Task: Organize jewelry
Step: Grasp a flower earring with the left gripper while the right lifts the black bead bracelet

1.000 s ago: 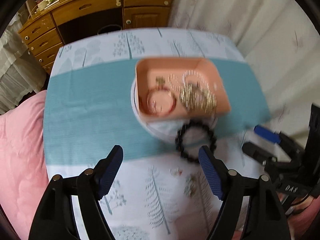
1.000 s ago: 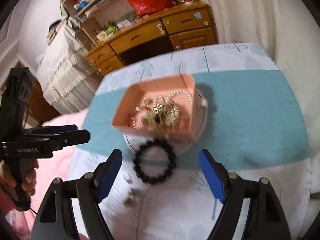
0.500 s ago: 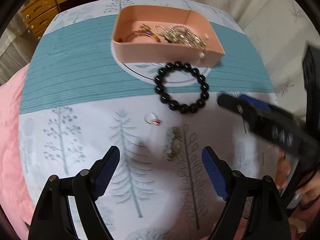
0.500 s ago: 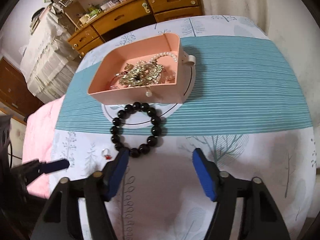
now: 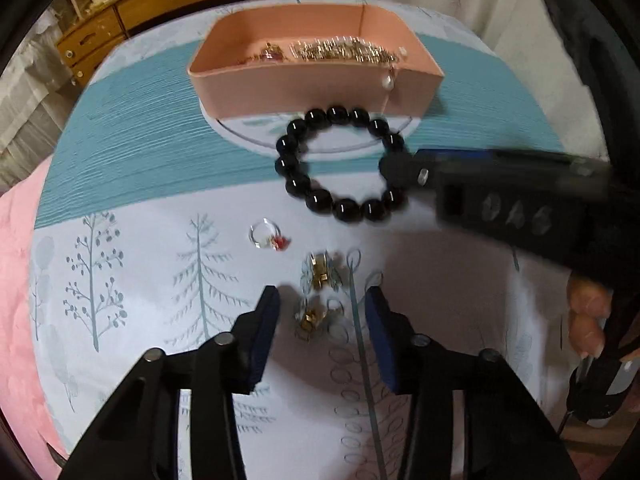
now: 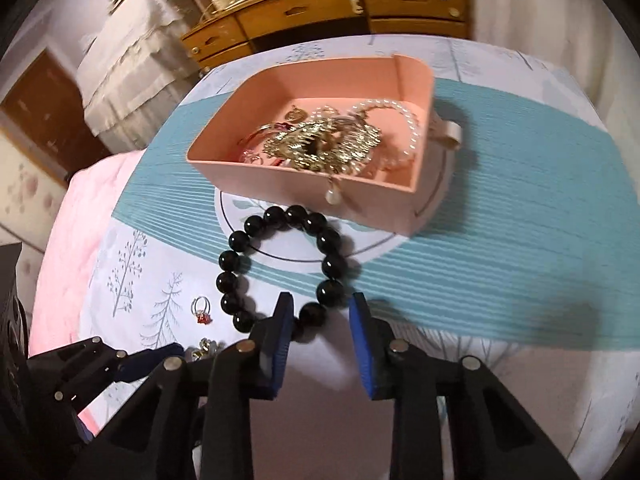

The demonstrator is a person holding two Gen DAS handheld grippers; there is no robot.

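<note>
A pink tray (image 5: 280, 88) (image 6: 256, 178) full of gold chains and pearls stands on a white plate (image 6: 296, 244). A black bead bracelet (image 5: 340, 164) (image 6: 280, 268) lies in front of it. My right gripper (image 6: 320, 312) is half open, its fingers on either side of the bracelet's near beads. A silver ring with a red stone (image 5: 268, 237) (image 6: 202, 310) lies to the left. Two small gold earrings (image 5: 320, 272) (image 5: 310, 318) lie on the cloth. My left gripper (image 5: 322, 316) is half open around the nearer earring.
The table wears a white tree-print cloth with a teal band (image 6: 520, 208). A pink quilt (image 5: 16, 280) lies to the left. A wooden dresser (image 6: 320, 8) stands behind the table. The right gripper crosses the left wrist view (image 5: 512, 204).
Both grippers have dropped toward the table and narrowed. The right one has closed in around the bracelet's near edge, the left one around the earring.
</note>
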